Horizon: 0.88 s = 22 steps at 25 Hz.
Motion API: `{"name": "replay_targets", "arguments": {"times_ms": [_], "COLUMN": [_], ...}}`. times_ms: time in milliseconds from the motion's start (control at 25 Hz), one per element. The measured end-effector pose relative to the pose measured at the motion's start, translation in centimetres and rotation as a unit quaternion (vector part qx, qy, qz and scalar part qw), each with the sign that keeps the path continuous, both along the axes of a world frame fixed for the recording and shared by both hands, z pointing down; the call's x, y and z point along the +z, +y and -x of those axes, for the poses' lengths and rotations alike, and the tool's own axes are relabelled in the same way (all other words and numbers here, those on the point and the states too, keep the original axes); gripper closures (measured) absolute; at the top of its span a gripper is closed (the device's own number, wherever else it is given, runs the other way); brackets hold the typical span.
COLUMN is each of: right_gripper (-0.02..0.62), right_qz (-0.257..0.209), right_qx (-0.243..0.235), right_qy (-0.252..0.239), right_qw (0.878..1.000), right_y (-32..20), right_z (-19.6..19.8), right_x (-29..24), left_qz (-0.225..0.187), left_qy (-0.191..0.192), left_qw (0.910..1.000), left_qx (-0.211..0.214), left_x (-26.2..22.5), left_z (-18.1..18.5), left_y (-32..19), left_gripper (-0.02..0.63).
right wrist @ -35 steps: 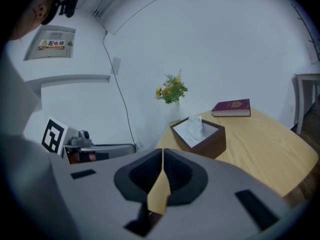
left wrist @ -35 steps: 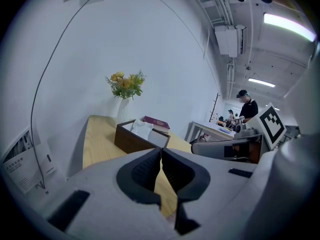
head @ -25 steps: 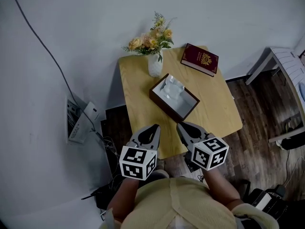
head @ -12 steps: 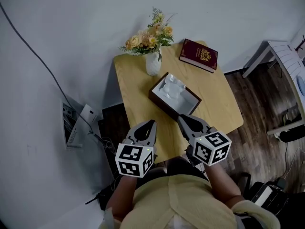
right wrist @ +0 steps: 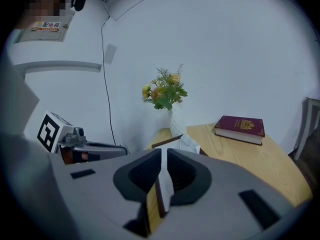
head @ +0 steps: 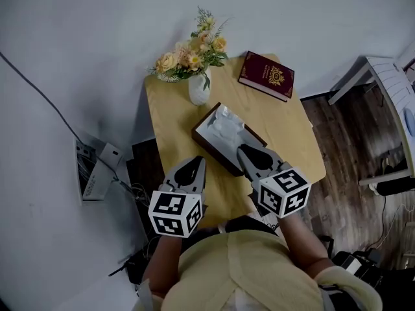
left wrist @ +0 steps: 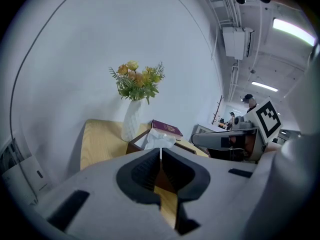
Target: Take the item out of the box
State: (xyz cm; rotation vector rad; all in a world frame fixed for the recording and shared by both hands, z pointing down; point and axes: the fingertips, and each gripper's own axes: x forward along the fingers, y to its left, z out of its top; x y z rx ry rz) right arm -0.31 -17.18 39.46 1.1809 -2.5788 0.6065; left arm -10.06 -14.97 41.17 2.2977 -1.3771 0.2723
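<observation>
Just ahead of my right gripper [head: 244, 150], the crumpled white item [head: 225, 123] lies inside the open dark brown box [head: 211, 149], towards the end farther from me. The right gripper's jaws are closed with nothing in them, and their tips reach the box's near edge in the head view; I cannot tell whether they touch it. My left gripper [head: 197, 162] is level beside the right one, left of the box, jaws also closed and empty. Beyond both tools the box rests on the wooden table [head: 288, 138], with a white vase of flowers [head: 198, 88] behind it and a maroon book [head: 266, 76] far right.
</observation>
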Motion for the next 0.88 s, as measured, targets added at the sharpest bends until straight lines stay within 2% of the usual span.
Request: {"name": "replay_targets", "arguments": {"times_ms": [280,640,880], "right_gripper": [0.561,0.558,0.517], "right_qz": [-0.016,-0.034,-0.032], "right_qx": [-0.013,-0.024,-0.032], "right_qy": [0.015,0.061,0.075], "right_qw": [1.0,0.997,0.996], "right_y": [-3.2,-6.4,-7.8], "right_z": [-0.8,-1.4,-1.1], "right_x": [0.2,1.2,2.1], "left_qz": [0.001,0.013,0.023], "left_qy": [-0.002,-0.011,-0.017], "left_qw": [0.9998,0.9987,0.9983], "left_qx": [-0.02,-0.048,-0.052], "left_x": [0.3,0.9,1.5], "left_z": [-0.5,0.2,0.4], "left_y": [-2.3,-4.6,-5.5], "left_gripper": [0.576,0.575,0.576]}}
